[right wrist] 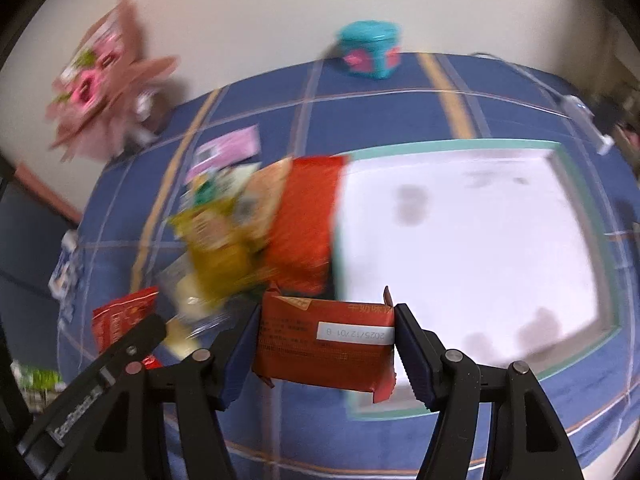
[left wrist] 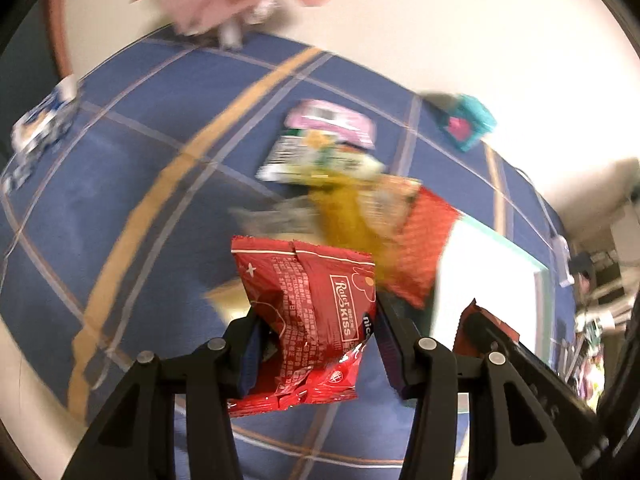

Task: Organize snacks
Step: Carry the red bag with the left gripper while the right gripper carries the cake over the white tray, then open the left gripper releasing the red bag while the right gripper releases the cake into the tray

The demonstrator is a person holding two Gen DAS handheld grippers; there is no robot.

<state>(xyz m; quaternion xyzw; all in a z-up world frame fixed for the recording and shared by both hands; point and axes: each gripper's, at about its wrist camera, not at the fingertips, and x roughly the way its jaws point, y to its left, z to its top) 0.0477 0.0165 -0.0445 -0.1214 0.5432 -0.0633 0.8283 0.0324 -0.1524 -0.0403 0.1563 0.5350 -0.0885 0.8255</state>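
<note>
A red crinkled snack packet (left wrist: 310,320) sits clamped between the fingers of the left tool (left wrist: 316,344), its pads pressing into both sides so the foil buckles; white lettering runs down its face. The packet hangs clear of the blue checked cloth on the bench (left wrist: 120,184) below. Ahead of this tool lies a loose heap of snacks (left wrist: 340,176), with a yellow pack, a red one and a pink-topped one overlapping, all blurred. To the right of the tool is the white tray (left wrist: 492,276) with a green rim.

The right tool (right wrist: 326,344) grips an orange-red snack bar (right wrist: 324,344) across its length, pads touching each end, a white date label facing the camera. Just ahead and to the right of it spreads the white tray (right wrist: 460,232). Ahead and left is the heap of snacks (right wrist: 256,224), touching the tray's left edge. At far left the other tool's finger (right wrist: 132,340) shows beside the red packet (right wrist: 120,316). Farther off, by the wall, stands a teal box (right wrist: 370,54).
</note>
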